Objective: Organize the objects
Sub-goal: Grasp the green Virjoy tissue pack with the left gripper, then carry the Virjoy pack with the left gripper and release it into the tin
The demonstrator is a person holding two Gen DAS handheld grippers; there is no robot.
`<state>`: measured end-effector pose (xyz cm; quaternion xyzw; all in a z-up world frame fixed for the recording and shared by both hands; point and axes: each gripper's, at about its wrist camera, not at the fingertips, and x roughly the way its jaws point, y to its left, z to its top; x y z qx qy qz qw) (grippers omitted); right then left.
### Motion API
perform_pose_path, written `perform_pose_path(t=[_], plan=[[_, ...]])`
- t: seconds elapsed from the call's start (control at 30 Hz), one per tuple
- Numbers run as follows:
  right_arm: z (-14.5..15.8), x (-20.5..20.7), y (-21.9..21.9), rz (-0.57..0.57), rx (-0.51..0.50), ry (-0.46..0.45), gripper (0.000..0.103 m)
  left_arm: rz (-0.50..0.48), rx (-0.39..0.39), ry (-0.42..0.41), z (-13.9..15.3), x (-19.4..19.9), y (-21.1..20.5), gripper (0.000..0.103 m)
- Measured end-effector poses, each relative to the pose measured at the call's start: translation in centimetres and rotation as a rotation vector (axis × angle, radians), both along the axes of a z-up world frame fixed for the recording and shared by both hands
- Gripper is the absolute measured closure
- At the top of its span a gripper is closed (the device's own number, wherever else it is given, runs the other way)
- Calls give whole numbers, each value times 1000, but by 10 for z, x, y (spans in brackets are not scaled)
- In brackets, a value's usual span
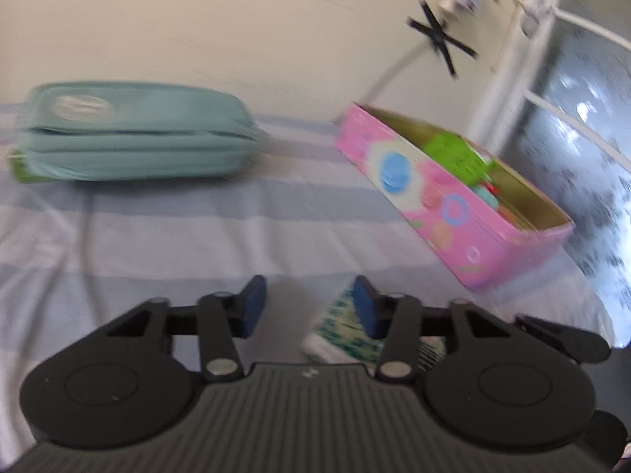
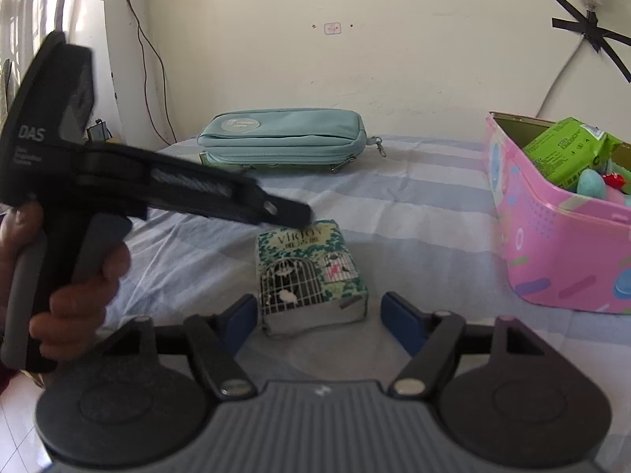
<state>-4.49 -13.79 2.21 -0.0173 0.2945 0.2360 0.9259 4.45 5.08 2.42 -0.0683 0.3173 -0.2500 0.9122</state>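
A small tissue pack (image 2: 309, 276) with a green leaf and birdcage print lies on the striped cloth, just ahead of my open right gripper (image 2: 317, 321), between the lines of its blue pads. In the left wrist view the pack (image 1: 343, 335) sits under the right pad of my open, empty left gripper (image 1: 305, 305). The left gripper also shows in the right wrist view (image 2: 292, 215), tip just above the pack's far edge. A pink floral tin (image 2: 552, 244) at the right holds a green packet (image 2: 568, 149) and small toys. The tin also shows in the left wrist view (image 1: 445, 205).
A teal zip pouch (image 2: 284, 140) lies at the back by the wall, also in the left wrist view (image 1: 130, 134). The striped blue and white cloth (image 2: 414, 205) covers the surface. A cable and black tape cross (image 2: 591, 35) are on the wall. A window is at the left.
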Motion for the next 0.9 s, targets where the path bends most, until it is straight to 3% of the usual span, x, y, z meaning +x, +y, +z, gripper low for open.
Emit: perform_pose_path(t=[0.03, 0.1, 0.4, 0.9], plan=[[0, -1, 0, 1, 2, -3, 40, -6, -14, 5, -3, 3, -2, 58], [0, -3, -1, 3, 3, -11, 47, -22, -59, 33, -6, 3, -2, 70], [-1, -34, -29, -2, -16, -37, 46, -84, -104, 59, -10, -33, -30, 70], [-1, -92, -157, -313, 68, -35, 47, -415, 2, -2, -5, -57, -191, 68]])
